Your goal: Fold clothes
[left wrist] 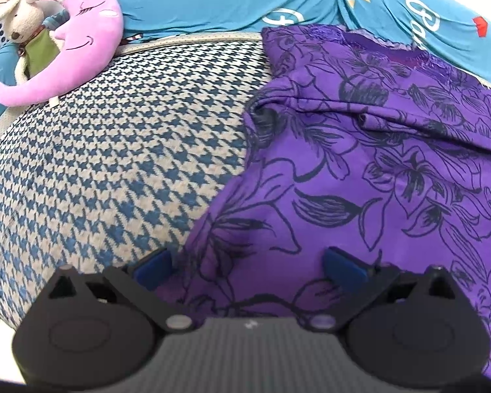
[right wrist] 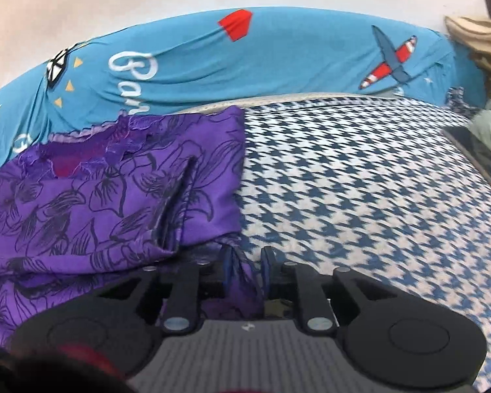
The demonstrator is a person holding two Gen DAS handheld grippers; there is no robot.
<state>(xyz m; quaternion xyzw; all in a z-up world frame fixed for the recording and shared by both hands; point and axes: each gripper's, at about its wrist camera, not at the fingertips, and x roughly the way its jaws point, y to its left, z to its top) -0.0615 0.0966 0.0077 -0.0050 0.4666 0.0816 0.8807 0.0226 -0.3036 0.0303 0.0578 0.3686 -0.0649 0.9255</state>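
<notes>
2 close wrist views, angled downward

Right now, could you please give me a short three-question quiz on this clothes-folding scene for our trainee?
1. True or false: the left gripper stands open over the purple floral garment.
2. What lies between the right gripper fingers?
A. plush moon
B. purple fabric
C. nothing
3. What pattern covers the bed surface?

Key: 1 true; 2 B, though whether the pads press on it is unclear; 3 blue and white houndstooth.
</notes>
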